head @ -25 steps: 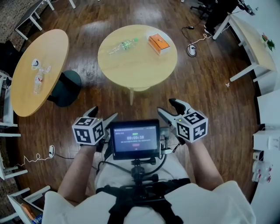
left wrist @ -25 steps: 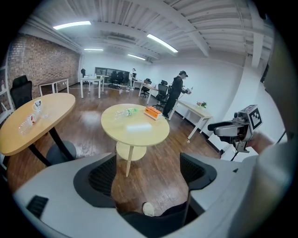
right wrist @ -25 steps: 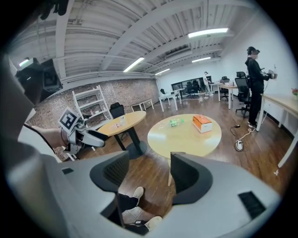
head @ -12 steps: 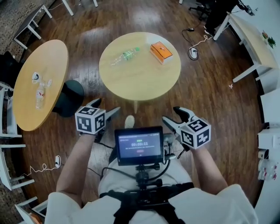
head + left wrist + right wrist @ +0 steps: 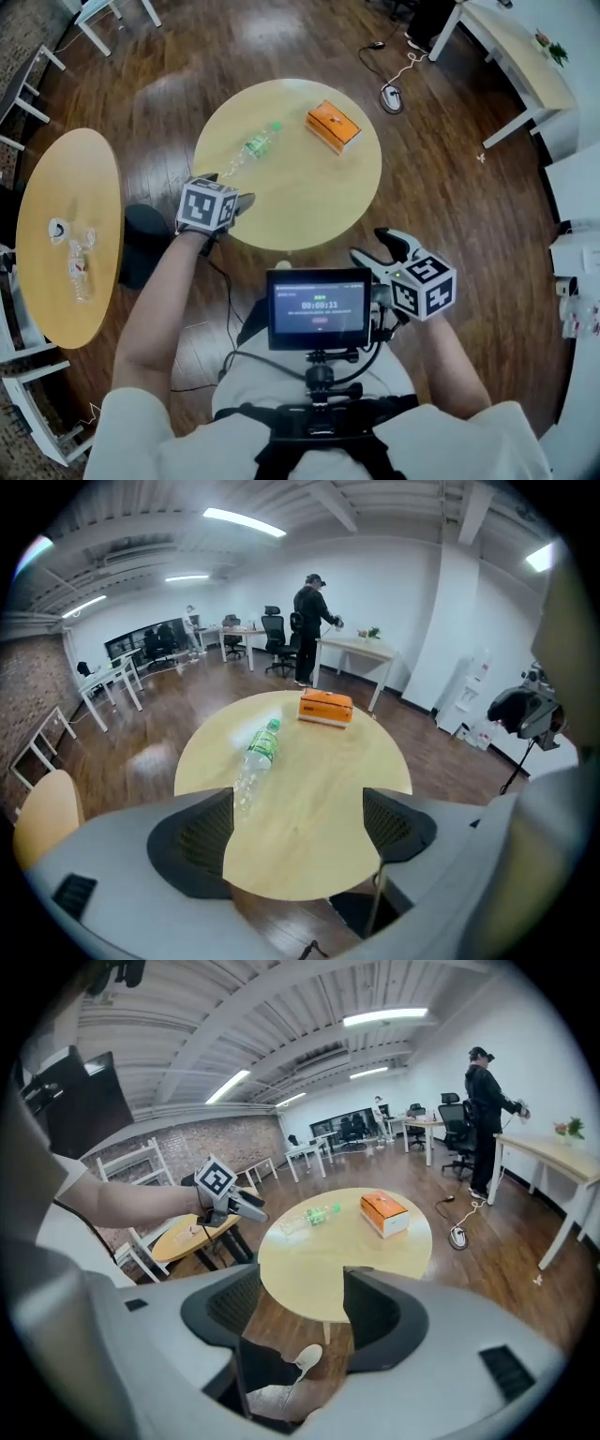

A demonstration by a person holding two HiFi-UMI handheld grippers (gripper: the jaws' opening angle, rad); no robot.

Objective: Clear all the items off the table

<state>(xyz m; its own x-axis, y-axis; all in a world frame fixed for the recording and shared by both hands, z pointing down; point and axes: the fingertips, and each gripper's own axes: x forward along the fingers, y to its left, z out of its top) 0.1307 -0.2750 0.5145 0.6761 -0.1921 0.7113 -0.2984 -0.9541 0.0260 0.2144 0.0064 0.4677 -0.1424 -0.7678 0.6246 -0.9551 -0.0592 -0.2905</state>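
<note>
A clear plastic bottle point(image 5: 251, 150) with a green label lies on its side on the round wooden table point(image 5: 300, 202). An orange box point(image 5: 334, 127) rests near the table's far edge. My left gripper point(image 5: 230, 186) hovers over the table's near-left rim, open and empty, short of the bottle point(image 5: 257, 758). The box point(image 5: 325, 708) shows beyond its jaws. My right gripper point(image 5: 375, 246) stays low beside the chest screen, off the table, open with nothing between its jaws. From the right gripper view the left gripper point(image 5: 234, 1201), bottle point(image 5: 309, 1217) and box point(image 5: 385, 1214) all show.
A second round table point(image 5: 70, 234) at the left carries a bottle and small items. A dark seat point(image 5: 141, 234) stands between the tables. White desks line the right side, with cables on the floor point(image 5: 389, 94). A person point(image 5: 309, 630) stands at a far desk.
The view has closed in on the round table. My left gripper has moved forward and up from beside the screen to the table's near-left rim. The right gripper has stayed by the screen.
</note>
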